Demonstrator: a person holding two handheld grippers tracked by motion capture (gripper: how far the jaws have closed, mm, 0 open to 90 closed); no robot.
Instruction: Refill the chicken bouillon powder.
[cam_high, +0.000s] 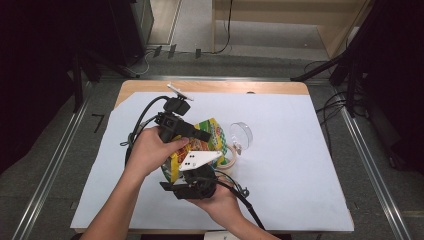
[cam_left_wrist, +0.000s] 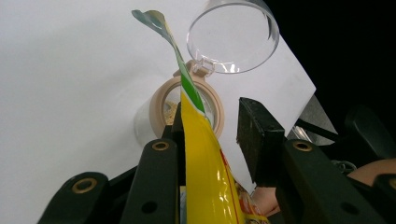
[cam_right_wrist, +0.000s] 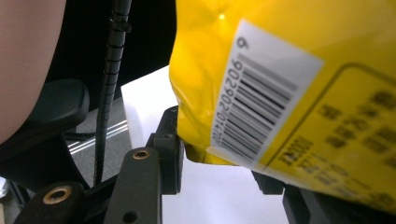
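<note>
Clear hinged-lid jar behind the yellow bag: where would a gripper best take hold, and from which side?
Probably the clear round jar body below its beige rim, jaws coming level from the side. The clear lid stands flipped open on its hinge, and the yellow snack bag, in the left gripper, points into the mouth, so the top is blocked.

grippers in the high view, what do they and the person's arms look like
Both are black, blocky handheld tools. The left gripper trails a black cable looping over the table. The right gripper carries a pale three-cornered plate with small dark dots, and its own black cable runs off toward the bottom edge. The forearms are bare, no sleeves or gloves visible.
</note>
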